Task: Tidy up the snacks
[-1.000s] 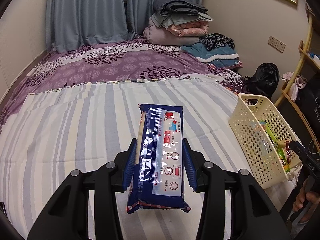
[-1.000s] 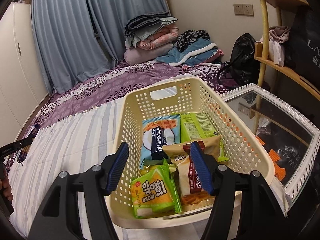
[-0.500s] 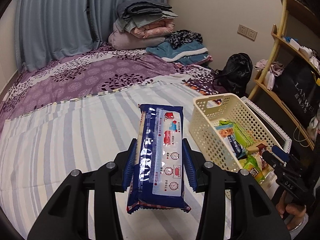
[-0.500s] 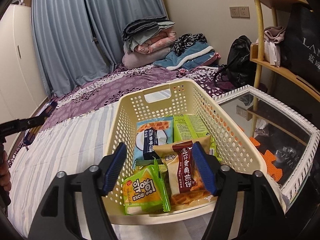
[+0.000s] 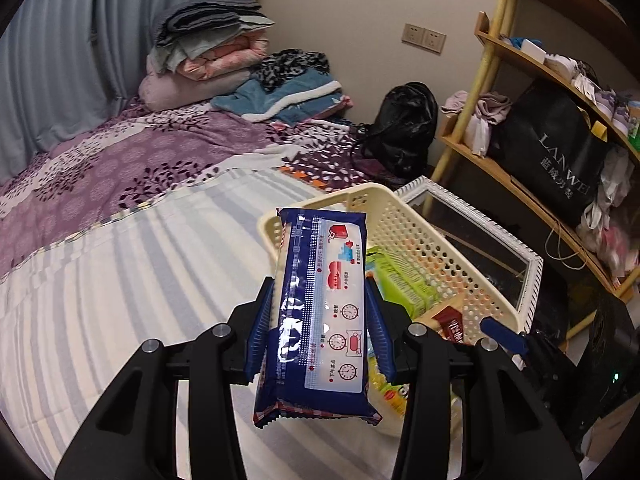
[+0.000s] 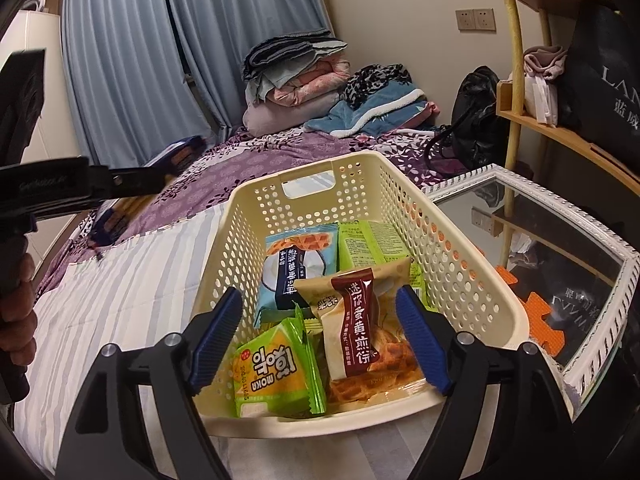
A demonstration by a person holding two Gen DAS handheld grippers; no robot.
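Note:
My left gripper point(image 5: 318, 326) is shut on a long blue snack packet point(image 5: 320, 312), held above the striped bed beside the cream basket point(image 5: 404, 200). In the right wrist view that gripper and its blurred blue packet point(image 6: 176, 160) come in from the left. My right gripper point(image 6: 318, 334) hangs over the near end of the cream basket point(image 6: 360, 168), its jaws opening with nothing pressed between the pads. In the basket lie a brown-labelled waffle pack point(image 6: 356, 328), a yellow-green pack point(image 6: 276, 364), a light blue pack point(image 6: 292, 264) and a green pack point(image 6: 368, 240).
The basket sits at the right edge of the striped bedspread point(image 5: 120, 280). A white-framed mirror point(image 6: 560, 248) lies to its right, with wooden shelves point(image 5: 532, 72) and a black bag point(image 5: 404, 128) behind. Folded quilts point(image 6: 296, 80) are piled at the bed's far end. A hand point(image 6: 16, 320) grips the left handle.
The left gripper has carried the blue packet rightward across the bed to the basket. The right gripper's jaws have spread wider over the basket; the waffle pack now lies free inside.

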